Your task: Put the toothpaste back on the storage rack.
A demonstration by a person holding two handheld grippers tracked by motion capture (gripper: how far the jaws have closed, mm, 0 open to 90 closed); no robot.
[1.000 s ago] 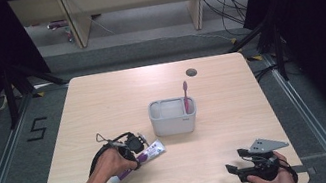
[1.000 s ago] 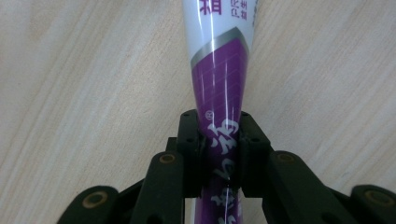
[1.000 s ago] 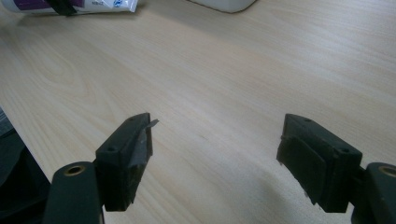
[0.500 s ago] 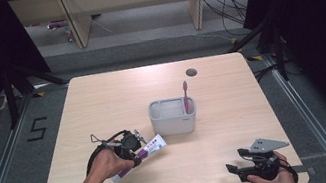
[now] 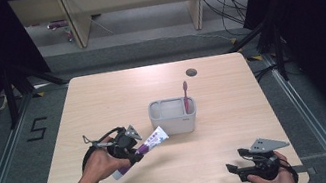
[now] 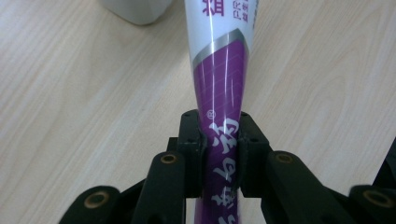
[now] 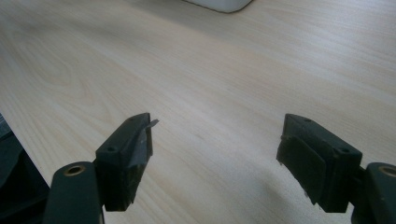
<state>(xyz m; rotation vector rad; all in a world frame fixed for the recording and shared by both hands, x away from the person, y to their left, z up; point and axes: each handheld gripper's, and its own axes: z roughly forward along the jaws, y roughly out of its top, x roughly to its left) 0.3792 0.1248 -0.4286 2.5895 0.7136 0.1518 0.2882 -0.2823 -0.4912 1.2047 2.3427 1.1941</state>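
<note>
The left gripper [image 6: 219, 140] is clamping its jaws tight on the purple lower part of a toothpaste tube [image 6: 219, 84], the pads pressing in on both sides so the tube is narrowing between them. In the high view this left gripper [image 5: 127, 146] is holding the toothpaste tube [image 5: 147, 142] slantwise above the desk [image 5: 102, 102], the white end pointing up toward the grey toothbrush holder [image 5: 173, 116] and the purple end sticking out below the hand.

Against the frame of a second ago, the tube is sitting higher and closer to the holder, its white end now just beside the holder's lower left corner rather than lying lower on the desk; the grip itself is staying unchanged.

The right gripper [image 7: 215, 154] is standing wide open with nothing between its jaws, resting low over bare wood. In the high view the right gripper [image 5: 245, 168] is sitting at the near right edge of the desk, well apart from the tube.

A pink toothbrush [image 5: 186, 96] is standing upright in the holder's right compartment.
</note>
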